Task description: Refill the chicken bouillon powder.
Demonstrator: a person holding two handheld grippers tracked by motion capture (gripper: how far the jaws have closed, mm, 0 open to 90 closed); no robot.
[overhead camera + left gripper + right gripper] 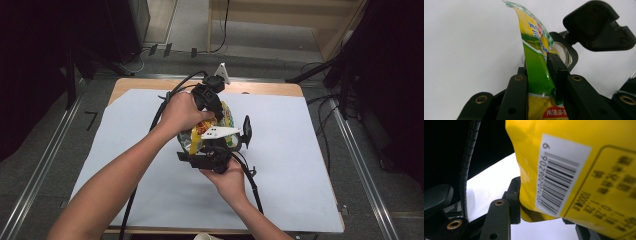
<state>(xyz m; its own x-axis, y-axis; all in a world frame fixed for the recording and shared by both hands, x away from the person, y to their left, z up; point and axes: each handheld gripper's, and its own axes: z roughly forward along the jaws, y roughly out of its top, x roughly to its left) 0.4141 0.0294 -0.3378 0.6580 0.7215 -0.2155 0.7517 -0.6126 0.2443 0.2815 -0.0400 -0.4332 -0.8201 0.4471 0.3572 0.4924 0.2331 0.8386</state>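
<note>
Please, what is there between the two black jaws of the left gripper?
In the left gripper view, the flat edge of the yellow and green packet stands between the jaws of the left gripper, which pinch it.

I see a white sheet (300,165) covering most of the wooden surface (265,88), whose far edge shows bare. Metal rails (45,165) run along the grey floor (60,135) on both sides. Cables (325,120) lie on the floor at the right, and plugs (167,49) lie beyond the far edge.
</note>
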